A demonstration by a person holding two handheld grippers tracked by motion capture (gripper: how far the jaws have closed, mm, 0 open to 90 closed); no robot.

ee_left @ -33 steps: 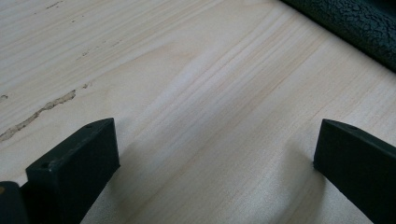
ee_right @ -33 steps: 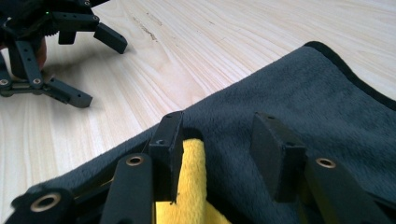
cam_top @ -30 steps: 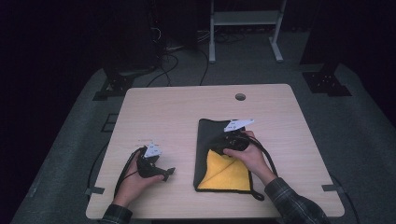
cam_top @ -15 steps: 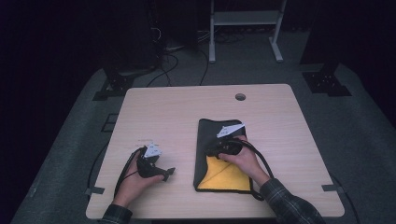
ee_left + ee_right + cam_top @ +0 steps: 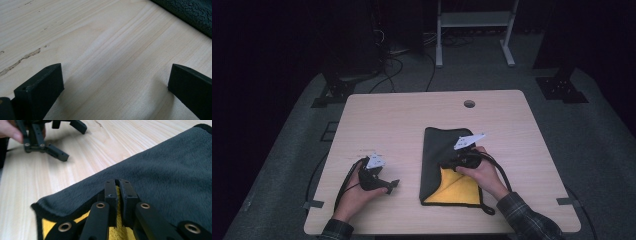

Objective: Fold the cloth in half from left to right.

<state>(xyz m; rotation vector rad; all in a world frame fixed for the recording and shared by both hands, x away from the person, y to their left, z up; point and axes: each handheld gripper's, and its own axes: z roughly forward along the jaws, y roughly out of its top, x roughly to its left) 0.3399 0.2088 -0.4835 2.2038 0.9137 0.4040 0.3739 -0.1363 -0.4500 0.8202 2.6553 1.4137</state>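
Right gripper [image 5: 119, 182]: jaws pinched together on folded edge of dark grey/yellow cloth [image 5: 443, 152], lying on table [image 5: 402, 120] at 5 o'clock from centre. Left gripper [image 5: 388, 186]: jaws wide apart, resting on bare wood at 9 o'clock of cloth, near, not touching.

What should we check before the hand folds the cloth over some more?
1. Right tool shut on the cloth: ok, the jaws pinch its dark layer with yellow showing underneath.
2. Left tool out of the way: ok, it is open over bare table, apart from the cloth.
3. Nothing lying on the cloth: ok, its dark top looks bare in the high view.
4. Room on the table for the fold: ok, bare wood lies beyond the cloth's far edge.
5. How many layers are pinched: cannot tell.
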